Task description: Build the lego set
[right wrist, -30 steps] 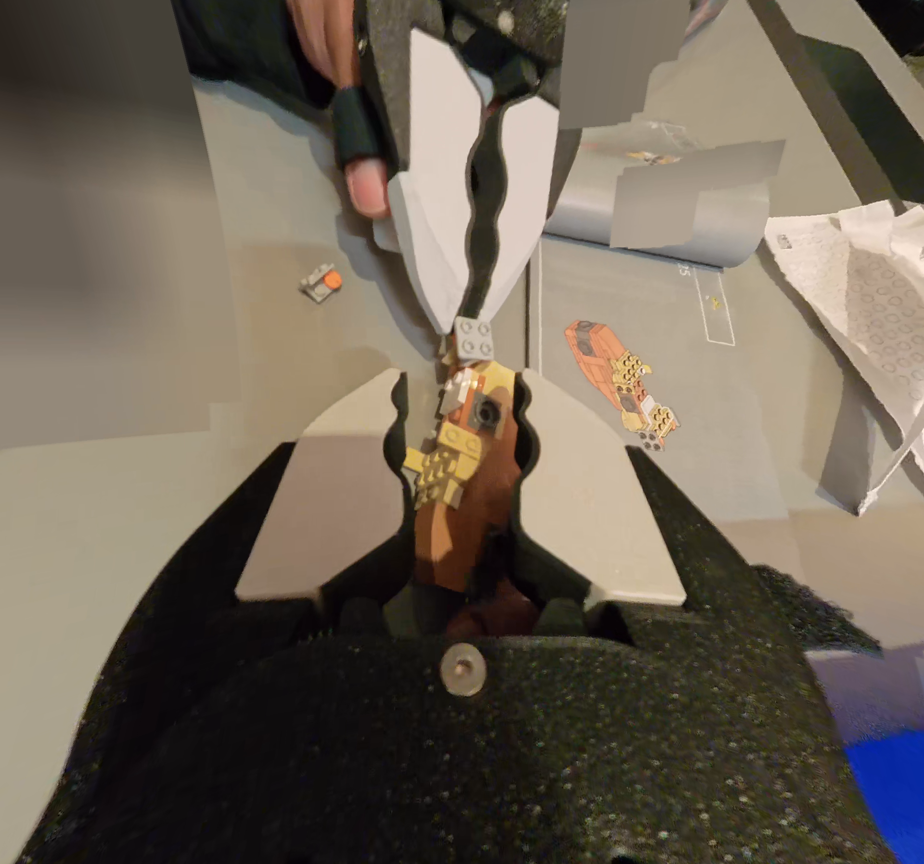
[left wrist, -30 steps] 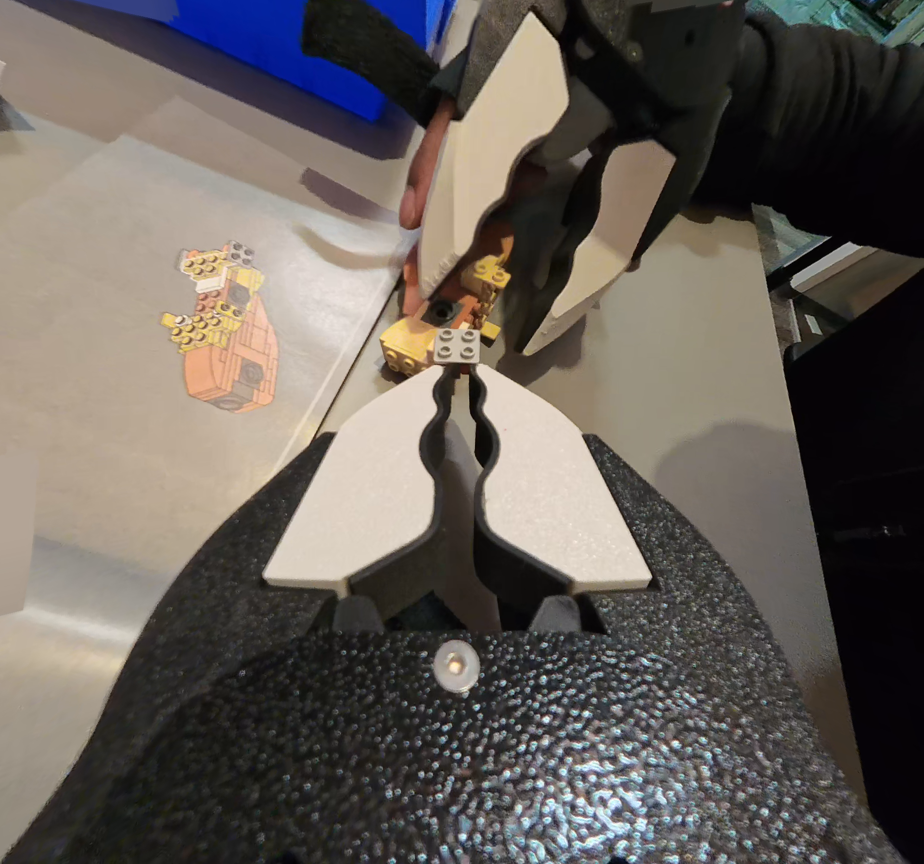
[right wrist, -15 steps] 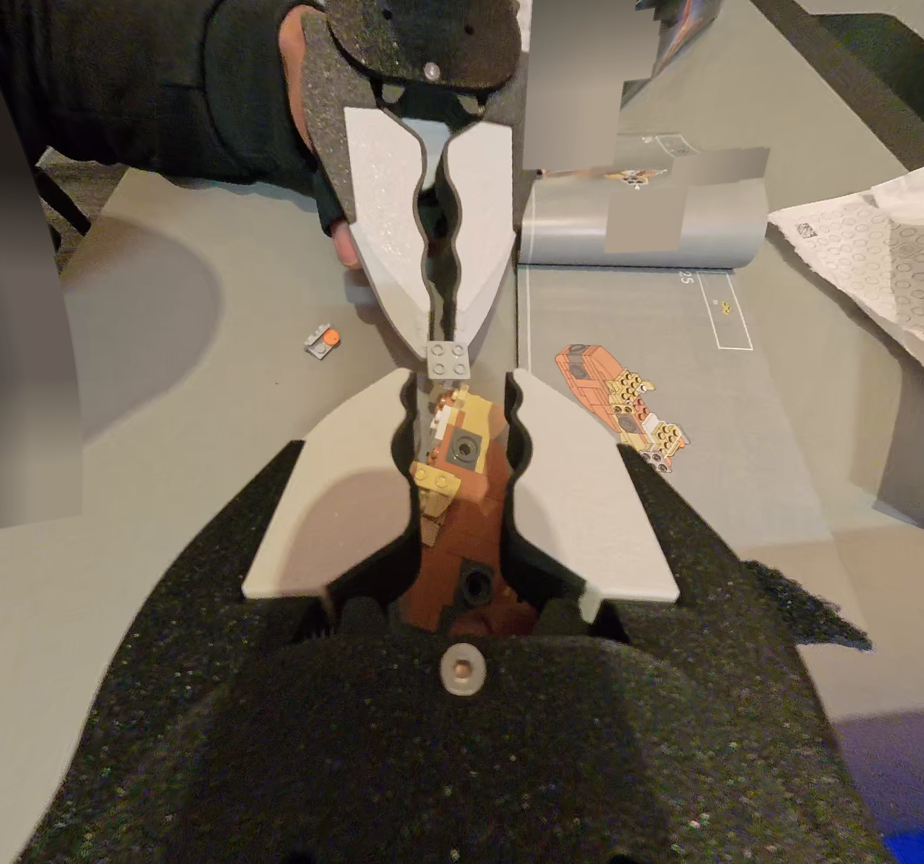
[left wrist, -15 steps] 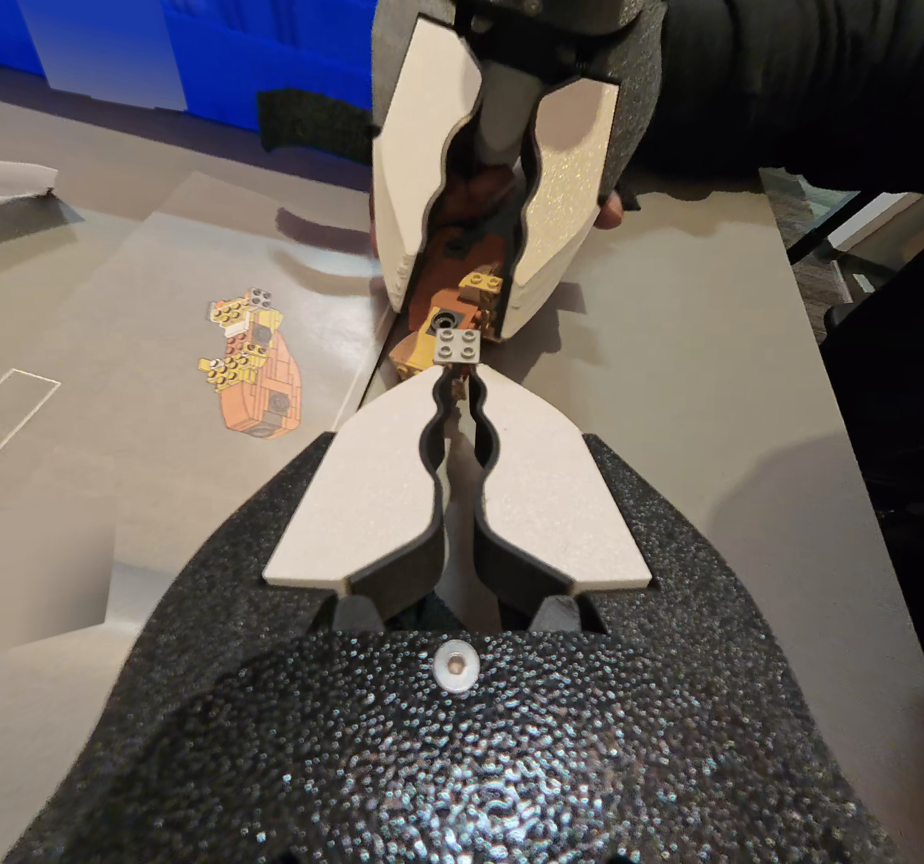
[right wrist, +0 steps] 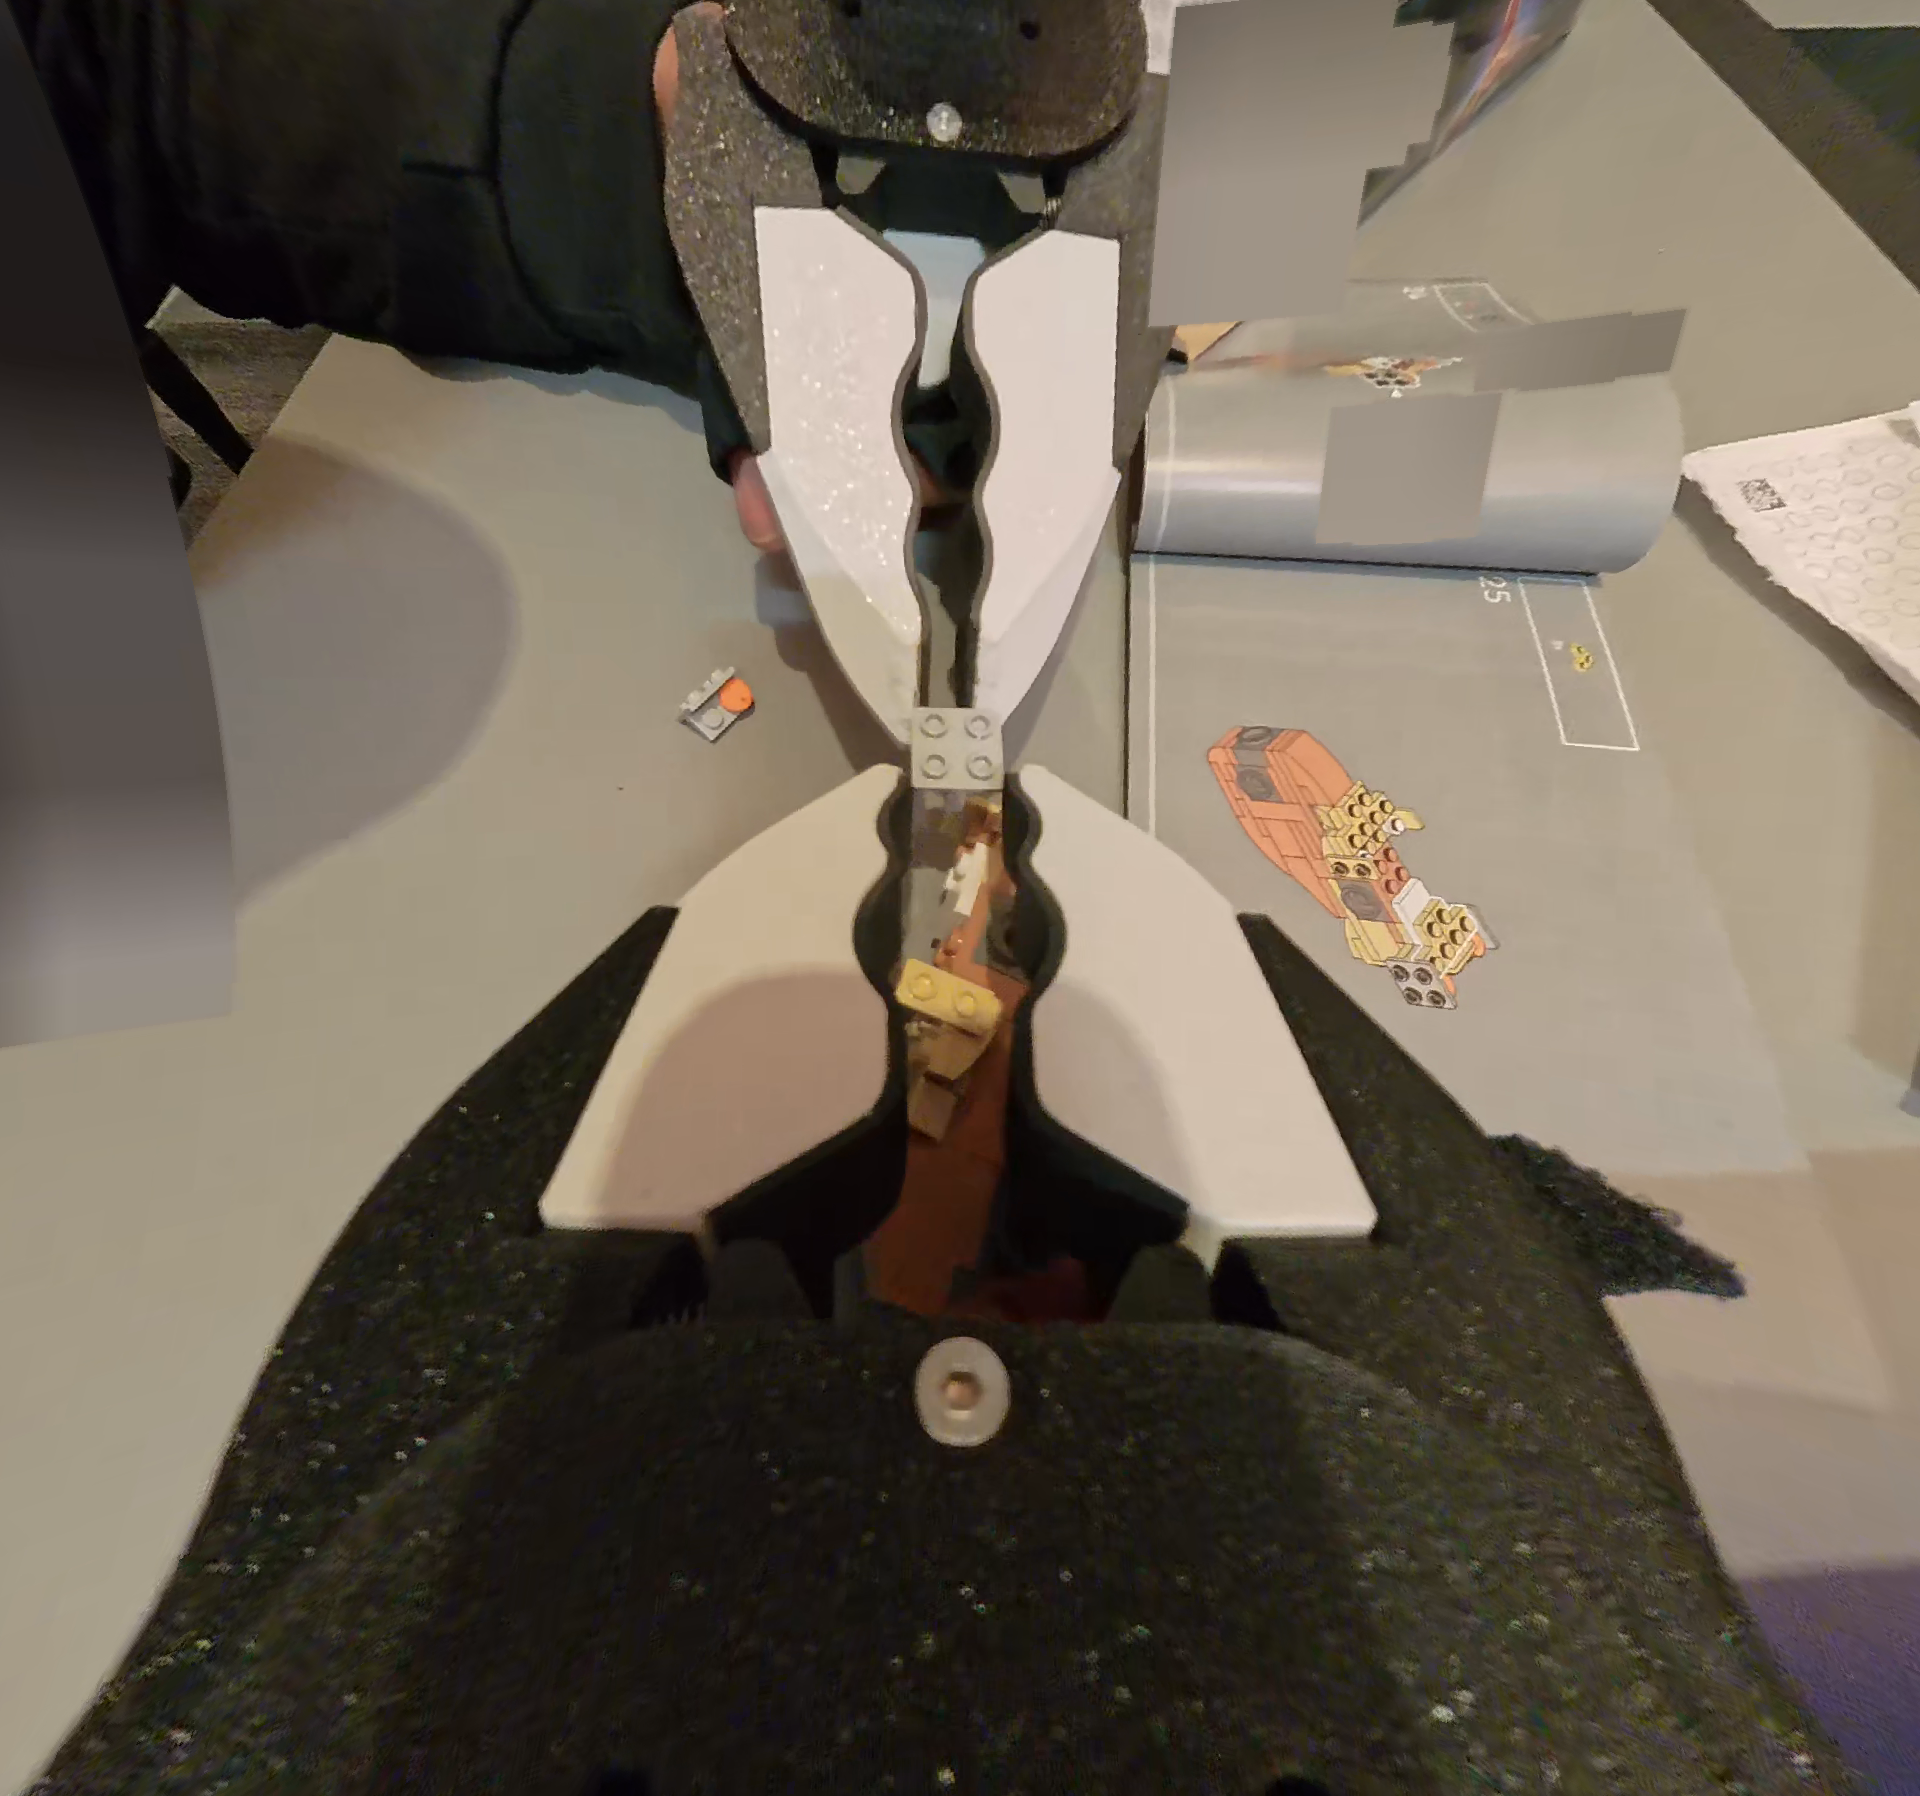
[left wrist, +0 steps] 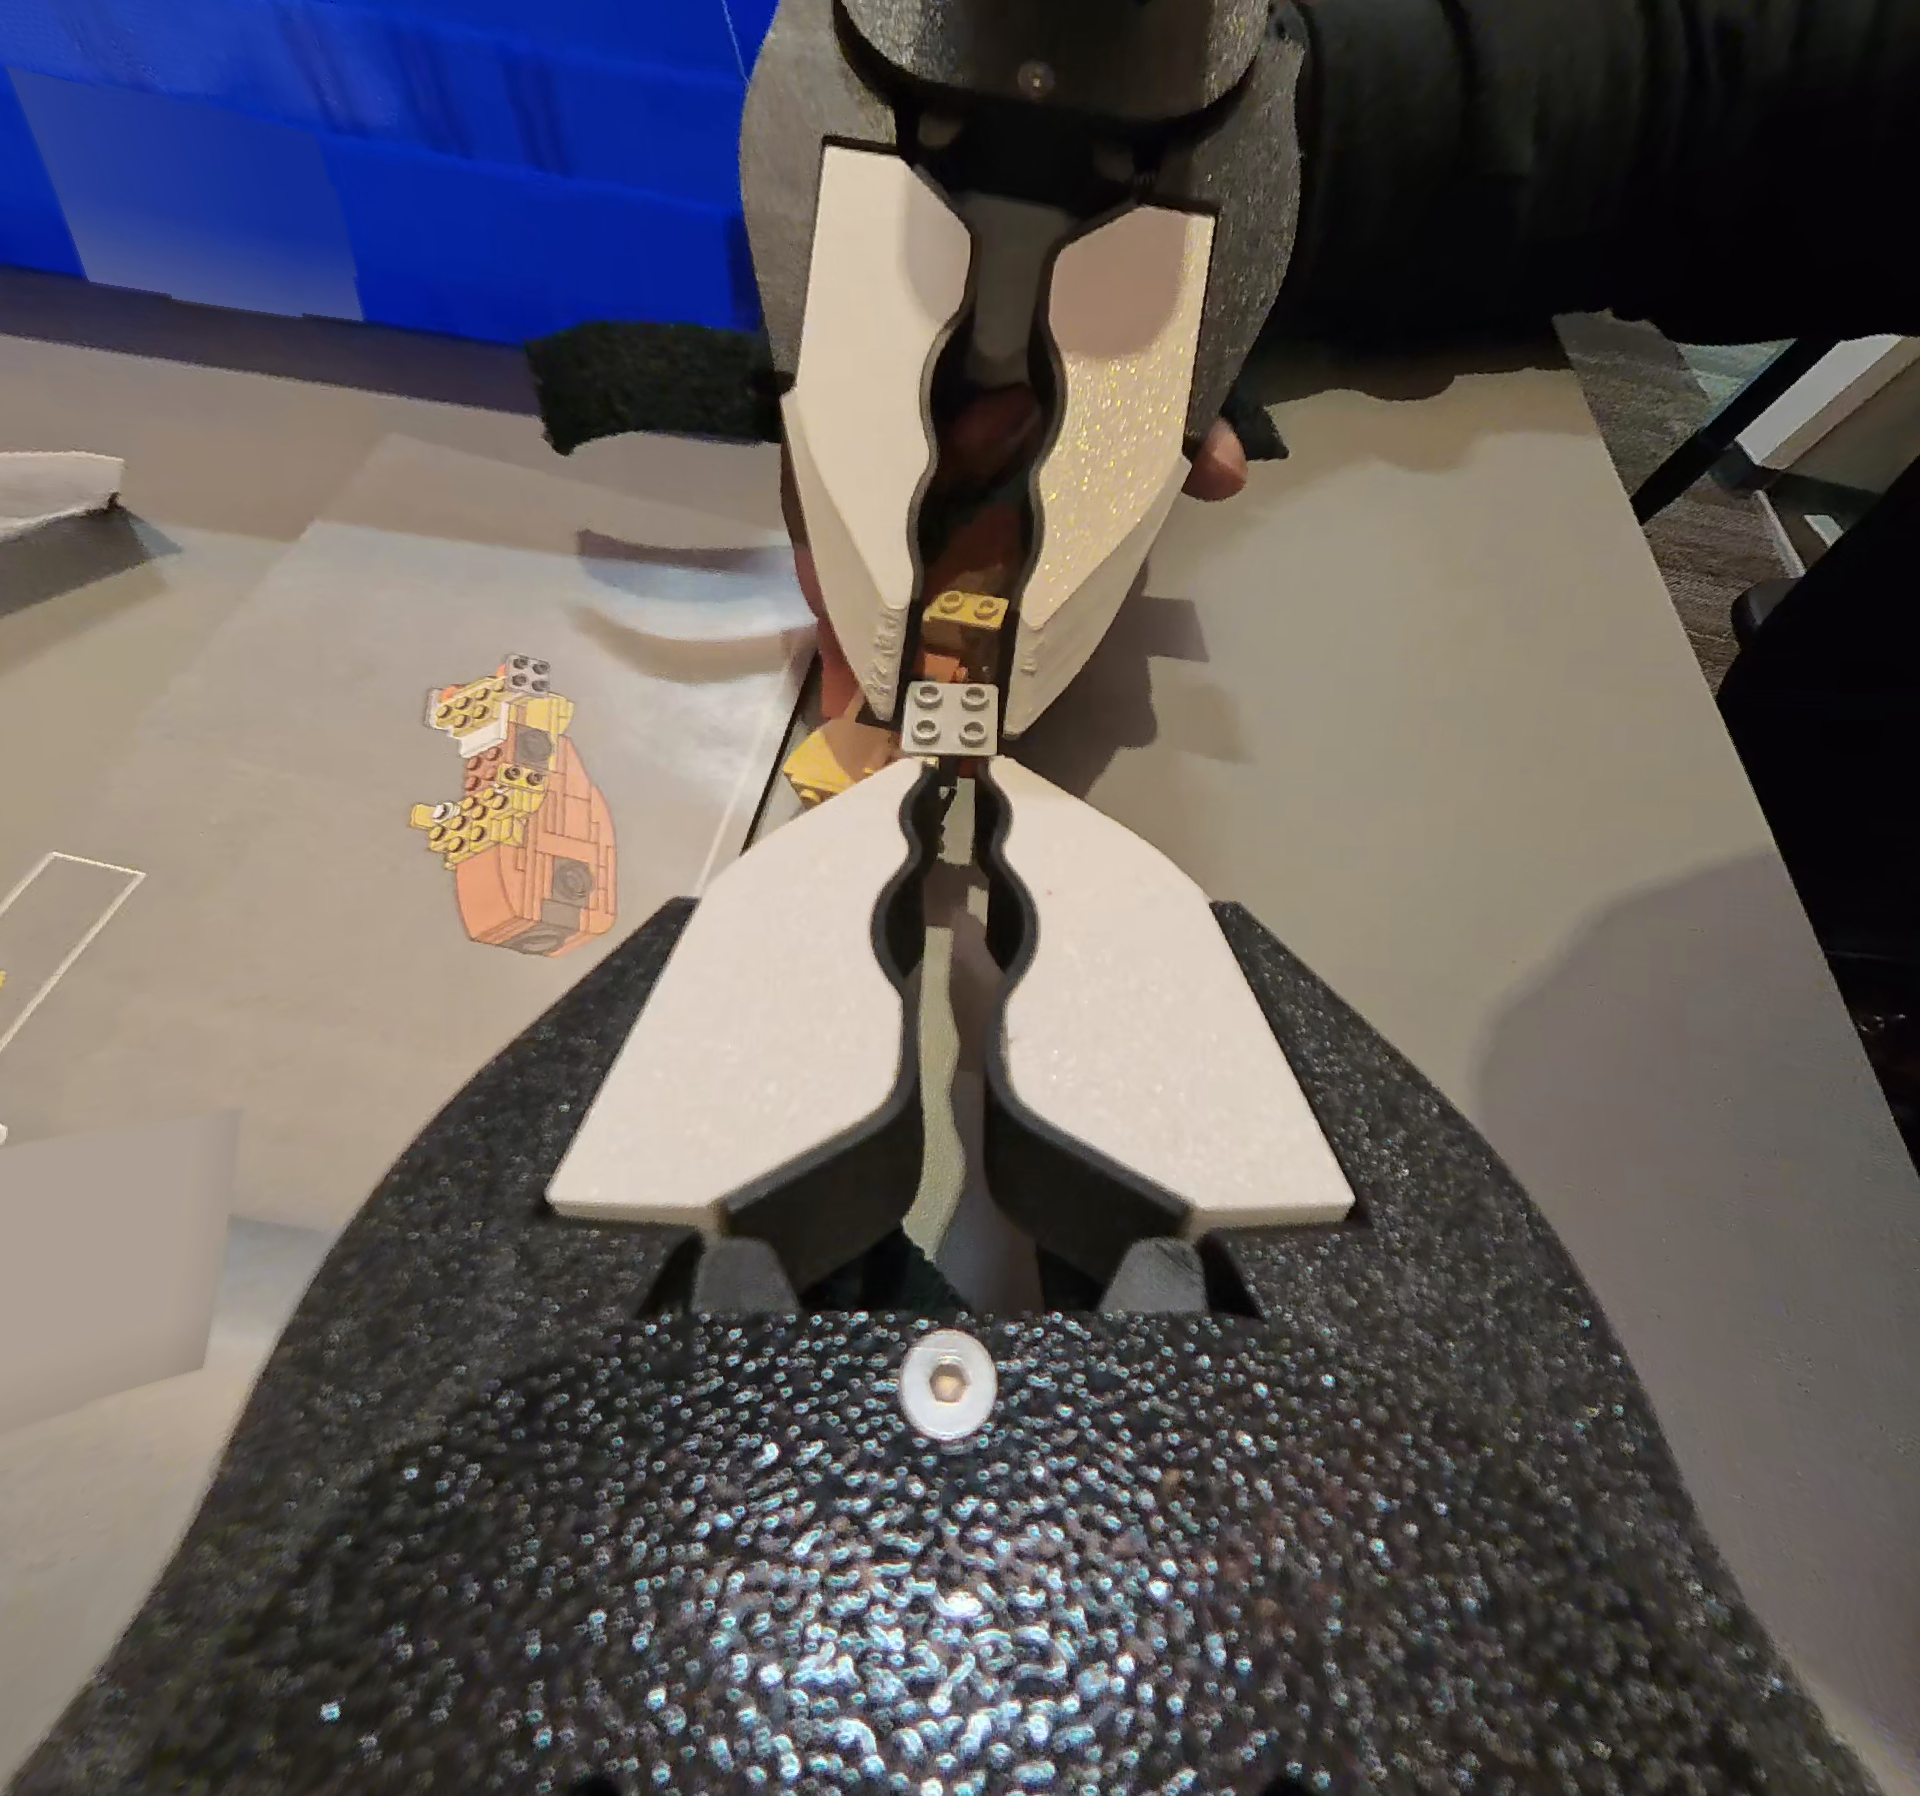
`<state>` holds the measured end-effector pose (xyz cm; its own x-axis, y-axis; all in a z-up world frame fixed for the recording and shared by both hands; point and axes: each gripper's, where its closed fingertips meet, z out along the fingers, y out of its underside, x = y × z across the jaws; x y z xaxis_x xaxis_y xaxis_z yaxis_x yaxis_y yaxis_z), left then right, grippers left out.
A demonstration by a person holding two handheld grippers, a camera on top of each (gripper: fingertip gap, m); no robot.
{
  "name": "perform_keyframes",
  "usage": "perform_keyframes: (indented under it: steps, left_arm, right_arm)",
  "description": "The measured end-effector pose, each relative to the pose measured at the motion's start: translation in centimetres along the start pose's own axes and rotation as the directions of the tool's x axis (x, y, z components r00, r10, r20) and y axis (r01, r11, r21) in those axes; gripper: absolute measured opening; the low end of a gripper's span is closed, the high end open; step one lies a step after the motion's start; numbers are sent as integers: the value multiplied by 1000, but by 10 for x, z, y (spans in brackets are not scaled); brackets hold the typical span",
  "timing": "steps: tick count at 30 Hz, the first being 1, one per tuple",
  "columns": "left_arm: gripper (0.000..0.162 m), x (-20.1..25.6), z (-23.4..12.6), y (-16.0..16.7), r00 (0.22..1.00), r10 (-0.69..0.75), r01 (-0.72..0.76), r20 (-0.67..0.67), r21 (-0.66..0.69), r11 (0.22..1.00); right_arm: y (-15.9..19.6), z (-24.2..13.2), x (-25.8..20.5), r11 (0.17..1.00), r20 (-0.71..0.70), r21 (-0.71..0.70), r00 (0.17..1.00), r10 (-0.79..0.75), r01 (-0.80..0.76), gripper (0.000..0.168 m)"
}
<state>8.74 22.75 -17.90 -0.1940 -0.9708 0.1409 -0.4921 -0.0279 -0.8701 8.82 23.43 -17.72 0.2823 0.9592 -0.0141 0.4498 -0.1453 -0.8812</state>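
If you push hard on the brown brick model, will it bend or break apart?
The brown brick model, clamped in the right hand-held gripper, looks like hard plastic, so it probably won't bend. It is built from many small snapped-on pieces, so a hard push might pop some off. The small tan bricks stick out and seem likeliest to go.

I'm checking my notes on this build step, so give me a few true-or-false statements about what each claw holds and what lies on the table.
1. The left claw grips a grey two-by-two plate. True.
2. The right claw is empty. False: it is shut on the brown and tan model.
3. A small grey piece with an orange dot lies loose on the table. True.
4. The instruction booklet is closed. False: it lies open, showing a picture of the model.
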Motion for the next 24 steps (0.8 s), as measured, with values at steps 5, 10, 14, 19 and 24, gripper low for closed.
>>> perform_keyframes:
  steps: [5,10,14,19,24]
  left_arm:
    - [6,0,1,2,1000,-3,3,1,-13,1000]
    - [11,-2,0,3,1000,-13,13,8,-18,1000]
    - [17,-3,-2,4,1000,-6,7,8,-17,1000]
    - [23,-8,-6,-2,999,33,-34,40,24,999]
    - [25,-7,-2,-7,995,92,-93,37,41,995]
  right_arm:
    - [2,1,0,1000,-2,-10,1000,-2,2,16]
    - [2,1,3,1000,-21,-9,1000,7,-7,16]
    - [1,0,7,1000,-38,0,999,27,-27,16]
    - [2,1,8,1000,-61,-11,998,22,-23,16]
    - [3,2,9,1000,-81,-24,997,13,-15,16]
